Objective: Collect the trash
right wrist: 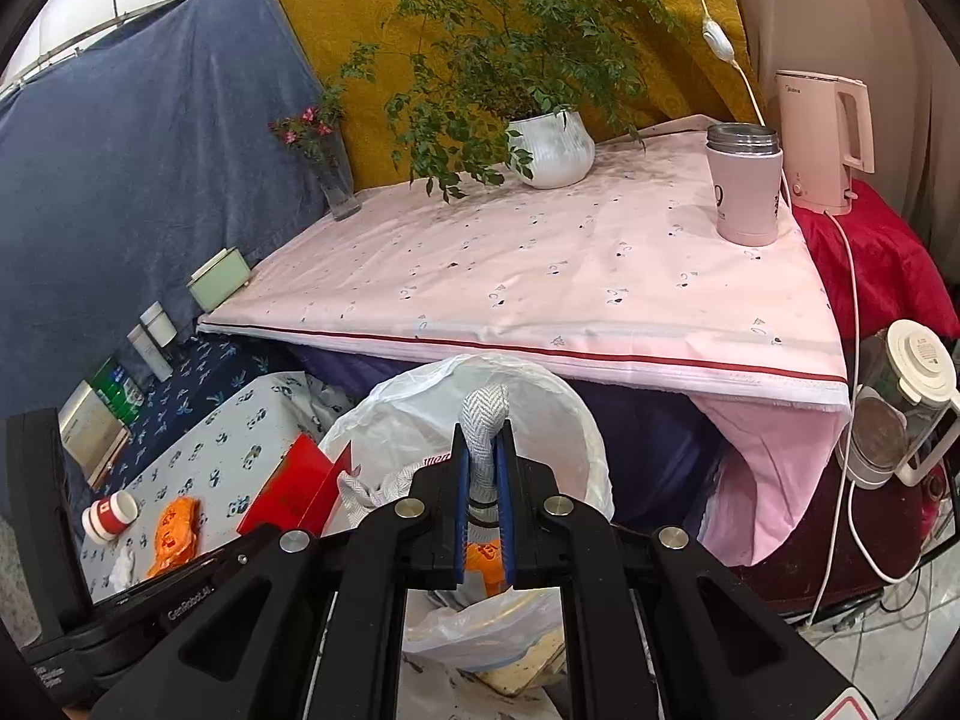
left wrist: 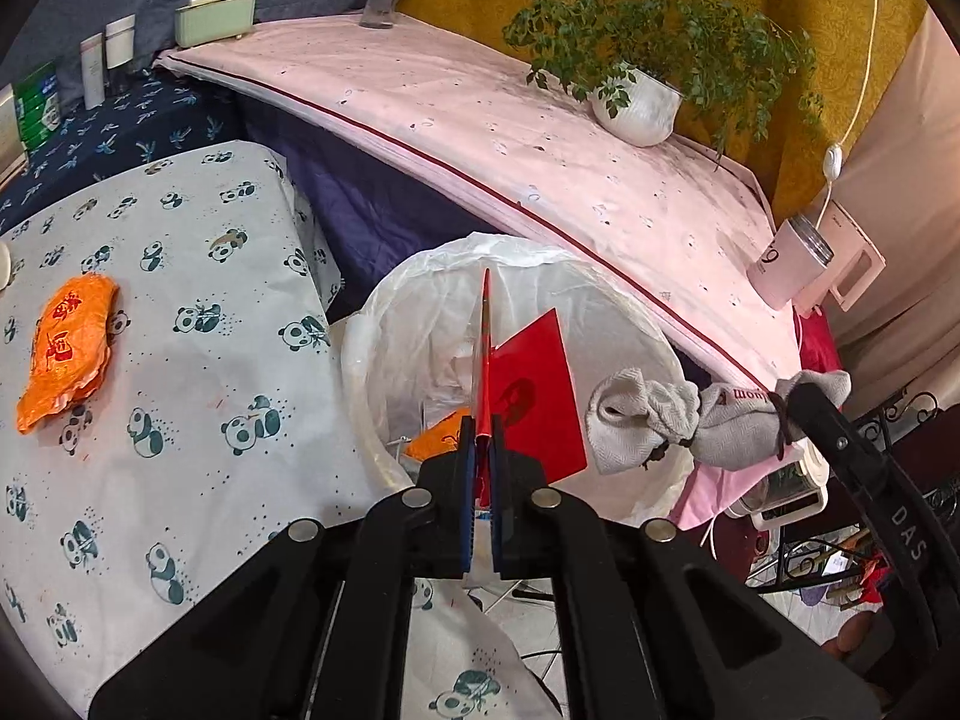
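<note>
My left gripper (left wrist: 483,438) is shut on a red paper envelope (left wrist: 534,396) and holds it over the white-lined trash bin (left wrist: 384,324). My right gripper (right wrist: 483,450) is shut on a grey knotted sock (right wrist: 483,414) and holds it over the same bin (right wrist: 576,420). The sock (left wrist: 648,420) also shows at the right of the left wrist view. An orange wrapper (left wrist: 66,348) lies on the panda-print cloth (left wrist: 198,372) at the left. Another orange wrapper (left wrist: 435,435) lies inside the bin. A small red-and-white cup (right wrist: 111,515) stands on the panda cloth.
Behind the bin is a pink-covered table (right wrist: 540,264) with a potted plant (right wrist: 549,147), a pink mug (right wrist: 747,186) and a flower vase (right wrist: 336,180). A pink kettle (right wrist: 822,138) and a blender jar (right wrist: 900,402) stand at the right. Bottles and boxes (right wrist: 144,342) stand far left.
</note>
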A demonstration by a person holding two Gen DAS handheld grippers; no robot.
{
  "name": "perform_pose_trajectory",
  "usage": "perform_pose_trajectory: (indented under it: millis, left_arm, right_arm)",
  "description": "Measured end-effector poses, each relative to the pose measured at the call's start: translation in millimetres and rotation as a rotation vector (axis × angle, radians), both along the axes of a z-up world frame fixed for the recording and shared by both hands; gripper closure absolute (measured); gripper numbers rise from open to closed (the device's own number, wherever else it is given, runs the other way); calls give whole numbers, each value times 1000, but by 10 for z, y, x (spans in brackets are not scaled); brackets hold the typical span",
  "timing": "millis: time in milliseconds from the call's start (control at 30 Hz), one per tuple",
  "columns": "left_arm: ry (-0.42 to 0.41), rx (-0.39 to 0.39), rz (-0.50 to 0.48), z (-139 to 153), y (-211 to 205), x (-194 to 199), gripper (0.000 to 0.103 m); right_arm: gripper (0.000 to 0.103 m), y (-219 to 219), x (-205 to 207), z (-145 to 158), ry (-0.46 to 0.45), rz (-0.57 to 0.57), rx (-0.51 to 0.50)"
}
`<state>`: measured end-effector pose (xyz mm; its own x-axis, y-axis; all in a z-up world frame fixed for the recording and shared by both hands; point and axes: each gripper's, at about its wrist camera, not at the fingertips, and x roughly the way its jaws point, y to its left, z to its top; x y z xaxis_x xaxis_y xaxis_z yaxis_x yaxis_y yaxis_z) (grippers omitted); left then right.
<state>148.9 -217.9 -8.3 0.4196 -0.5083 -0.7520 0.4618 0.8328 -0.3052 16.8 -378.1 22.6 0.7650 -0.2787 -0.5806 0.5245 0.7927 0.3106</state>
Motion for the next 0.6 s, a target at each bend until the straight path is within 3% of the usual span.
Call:
perform_pose_trajectory:
  millis: [67,133,167,600]
  left_arm:
    - [-4,-2,17,-10,2,24,92]
    - [-14,-4,36,-9,33,38,71]
    - [-19,-7,43,-4,54,45,69]
    - [-13,-7,119,-48,439,176,65]
  right_arm:
    - [94,-8,37,-18,5,3,0]
    - [94,4,81,-31,10,10,-3]
    - [94,12,100,-35,12,13,-5]
    - [93,181,376,-75,28,58,-9]
